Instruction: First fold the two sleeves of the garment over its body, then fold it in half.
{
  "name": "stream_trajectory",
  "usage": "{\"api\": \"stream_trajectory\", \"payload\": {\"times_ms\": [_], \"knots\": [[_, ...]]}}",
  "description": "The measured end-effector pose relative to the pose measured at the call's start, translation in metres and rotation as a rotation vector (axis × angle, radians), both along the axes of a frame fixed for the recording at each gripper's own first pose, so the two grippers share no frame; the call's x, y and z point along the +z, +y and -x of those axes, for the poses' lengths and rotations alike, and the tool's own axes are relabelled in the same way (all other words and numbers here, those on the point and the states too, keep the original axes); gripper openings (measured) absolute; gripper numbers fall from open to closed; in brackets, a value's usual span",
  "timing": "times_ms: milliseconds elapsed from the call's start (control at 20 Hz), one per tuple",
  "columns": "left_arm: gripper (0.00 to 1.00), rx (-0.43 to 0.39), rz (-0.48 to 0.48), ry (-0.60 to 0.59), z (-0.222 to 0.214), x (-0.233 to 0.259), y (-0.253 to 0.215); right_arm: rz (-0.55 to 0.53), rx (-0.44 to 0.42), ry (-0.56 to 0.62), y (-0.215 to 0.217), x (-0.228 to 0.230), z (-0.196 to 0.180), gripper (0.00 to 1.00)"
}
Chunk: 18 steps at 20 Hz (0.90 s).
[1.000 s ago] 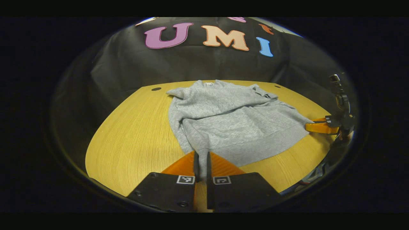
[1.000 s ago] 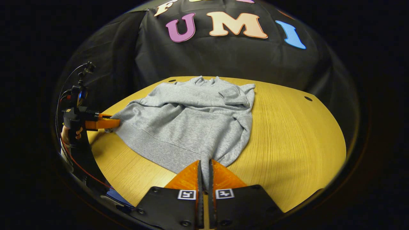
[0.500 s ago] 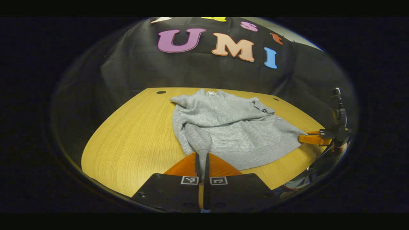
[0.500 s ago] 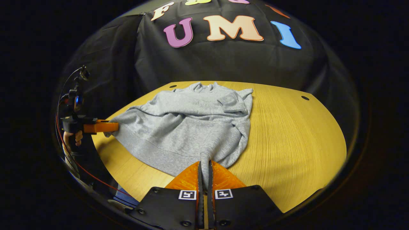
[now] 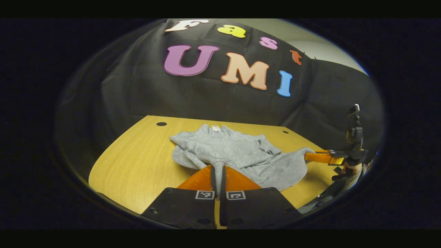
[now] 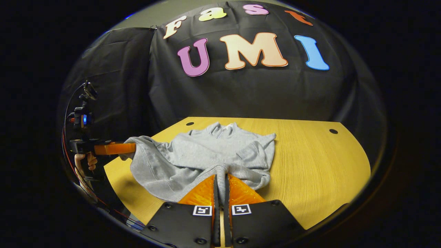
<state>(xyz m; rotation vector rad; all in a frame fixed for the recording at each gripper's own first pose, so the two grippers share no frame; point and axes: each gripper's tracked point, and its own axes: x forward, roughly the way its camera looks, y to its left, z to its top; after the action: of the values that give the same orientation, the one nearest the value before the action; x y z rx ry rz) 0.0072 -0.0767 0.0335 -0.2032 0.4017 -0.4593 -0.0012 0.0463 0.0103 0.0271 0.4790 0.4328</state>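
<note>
Right now the left tongs (image 5: 217, 171) are pressed together on a strip of grey fabric, the near hem corner of the garment (image 5: 237, 155), which rises between the 2 fingers at the bottom of the left gripper view. Likewise the right tongs (image 6: 220, 182) pinch the other hem corner between their 2 fingers in the right gripper view.

Seen from the opposite side each pair shows again: the right tongs (image 5: 318, 157) stick out level at the right edge of the left gripper view with a corner of cloth at their tips, and the left tongs (image 6: 115, 148) do the same at the left of the right gripper view, a hand (image 6: 84, 162) gripping the handle below.

Both hem corners are lifted off the bench (image 6: 317, 162), so the lower part of the garment (image 6: 206, 155) hangs and sags between the 2 grips (a shallow trough of cloth), while the upper part lies on the wood. Its collar (image 6: 222, 128) points away, toward the black cloth wall, and its long axis runs from the tongs to that far edge. A sleeve lies folded across the chest (image 6: 253, 155). The garment sits left of centre on the bench in the right gripper view.
</note>
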Motion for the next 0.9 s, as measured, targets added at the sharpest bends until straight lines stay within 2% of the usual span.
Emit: {"api": "stream_trajectory", "payload": {"times_ms": [250,400,650,900], "knots": [[0.00,0.048,0.027,-0.010,-0.052,0.016,-0.001,-0.069,-0.033,0.033,0.000,0.014,-0.049,0.06],[0.00,0.075,0.011,0.001,-0.086,0.015,-0.002,-0.091,-0.067,0.058,-0.007,0.012,-0.081,0.06],[0.00,0.127,-0.027,0.065,-0.139,-0.017,-0.012,-0.130,-0.095,0.169,-0.010,-0.024,-0.122,0.06],[0.00,0.139,-0.055,0.137,-0.166,-0.058,-0.020,-0.153,-0.123,0.267,-0.014,-0.063,-0.143,0.06]]}}
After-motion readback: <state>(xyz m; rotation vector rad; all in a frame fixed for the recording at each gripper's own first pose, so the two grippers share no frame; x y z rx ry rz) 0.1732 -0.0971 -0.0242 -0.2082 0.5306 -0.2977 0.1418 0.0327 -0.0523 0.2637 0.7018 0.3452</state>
